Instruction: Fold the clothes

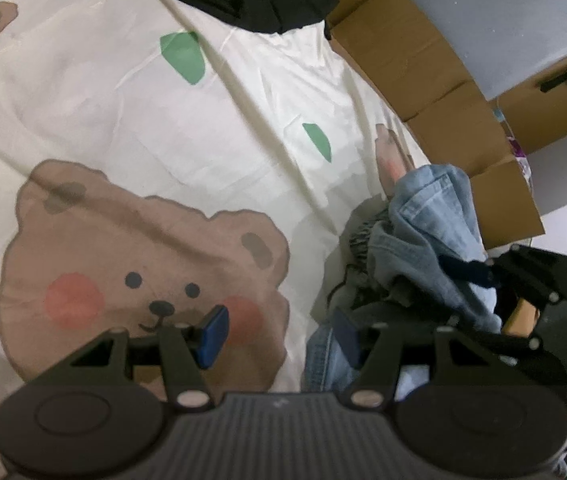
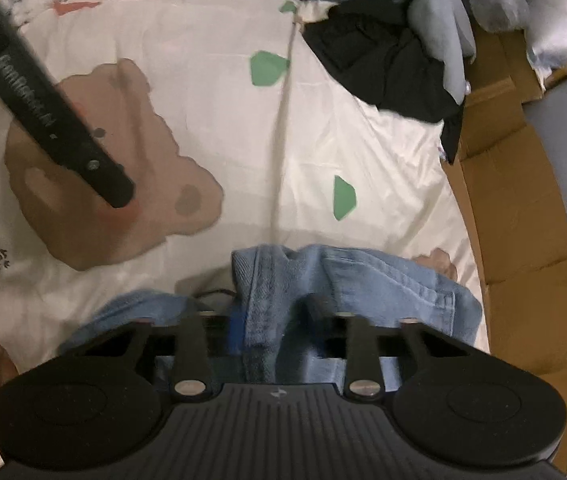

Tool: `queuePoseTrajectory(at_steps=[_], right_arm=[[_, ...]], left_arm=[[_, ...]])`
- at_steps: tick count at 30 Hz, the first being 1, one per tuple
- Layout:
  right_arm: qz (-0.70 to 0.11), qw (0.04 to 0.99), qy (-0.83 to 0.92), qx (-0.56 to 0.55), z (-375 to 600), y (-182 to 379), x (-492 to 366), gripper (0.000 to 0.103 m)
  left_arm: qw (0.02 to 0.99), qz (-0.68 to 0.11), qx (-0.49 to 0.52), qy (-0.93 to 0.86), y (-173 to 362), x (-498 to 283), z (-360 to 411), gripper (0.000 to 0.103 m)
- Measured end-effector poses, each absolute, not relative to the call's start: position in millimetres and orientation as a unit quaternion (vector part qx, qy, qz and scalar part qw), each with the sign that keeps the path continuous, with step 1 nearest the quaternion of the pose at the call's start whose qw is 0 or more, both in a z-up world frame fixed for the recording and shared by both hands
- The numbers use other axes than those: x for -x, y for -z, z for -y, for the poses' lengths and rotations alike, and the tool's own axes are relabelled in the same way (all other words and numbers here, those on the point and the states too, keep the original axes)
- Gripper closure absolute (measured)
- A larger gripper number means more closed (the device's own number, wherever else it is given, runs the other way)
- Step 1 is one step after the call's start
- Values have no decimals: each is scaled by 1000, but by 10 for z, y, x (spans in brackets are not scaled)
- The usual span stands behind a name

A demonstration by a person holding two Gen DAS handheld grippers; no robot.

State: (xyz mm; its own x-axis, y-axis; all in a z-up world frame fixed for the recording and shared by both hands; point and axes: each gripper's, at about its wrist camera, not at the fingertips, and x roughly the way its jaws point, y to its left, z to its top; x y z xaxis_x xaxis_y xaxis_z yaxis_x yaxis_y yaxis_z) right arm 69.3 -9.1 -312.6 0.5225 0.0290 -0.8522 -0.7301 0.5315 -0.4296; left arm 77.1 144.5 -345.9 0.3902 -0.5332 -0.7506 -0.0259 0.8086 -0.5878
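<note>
On a cream bedsheet (image 1: 131,92) printed with brown bears and green leaves, the left gripper (image 1: 279,336) hangs with its blue-padded fingers (image 1: 214,336) spread wide and nothing between them, the gap lying over the sheet at the near left edge of the jeans (image 1: 431,232). These lie bunched near the bed's right side, beside brown cardboard boxes (image 1: 423,80). From the right wrist view, the right gripper (image 2: 273,320) has a thick fold of the jeans (image 2: 347,276) between its fingers, which pinch the denim. A black garment (image 2: 387,56) lies crumpled at the far end of the sheet, well apart from the jeans.
</note>
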Motion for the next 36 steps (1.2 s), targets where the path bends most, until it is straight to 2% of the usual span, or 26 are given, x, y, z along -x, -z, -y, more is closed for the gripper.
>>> queuePoseTrajectory(at_steps=[2, 5, 13, 20, 26, 31, 35, 36], right_arm=[[-438, 775, -244, 385, 209, 3025, -792, 86], [-445, 783, -237, 364, 362, 2868, -908, 92], [-472, 819, -196, 260, 972, 2343, -1257, 93], [-479, 834, -141, 234, 1661, 2021, -1418, 93], [-492, 830, -110, 237, 2215, 1871, -1587, 93], [-496, 836, -75, 221, 2626, 1811, -1720, 93], [-500, 842, -49, 197, 2898, 1826, -1757, 93], [-501, 842, -47, 195, 2942, 1823, -1760, 93]], left_arm=[[791, -528, 261, 166, 3457, -786, -1401, 43], [792, -525, 260, 173, 3451, -830, -1328, 43], [788, -520, 250, 215, 3426, -998, -1016, 43], [783, -522, 239, 240, 3496, -1121, -722, 41], [775, -523, 225, 275, 3587, -1246, -395, 39], [769, -513, 223, 311, 3638, -1336, -145, 31], [758, -525, 203, 330, 3739, -1393, 43, 32], [753, -528, 199, 337, 3758, -1393, 86, 37]])
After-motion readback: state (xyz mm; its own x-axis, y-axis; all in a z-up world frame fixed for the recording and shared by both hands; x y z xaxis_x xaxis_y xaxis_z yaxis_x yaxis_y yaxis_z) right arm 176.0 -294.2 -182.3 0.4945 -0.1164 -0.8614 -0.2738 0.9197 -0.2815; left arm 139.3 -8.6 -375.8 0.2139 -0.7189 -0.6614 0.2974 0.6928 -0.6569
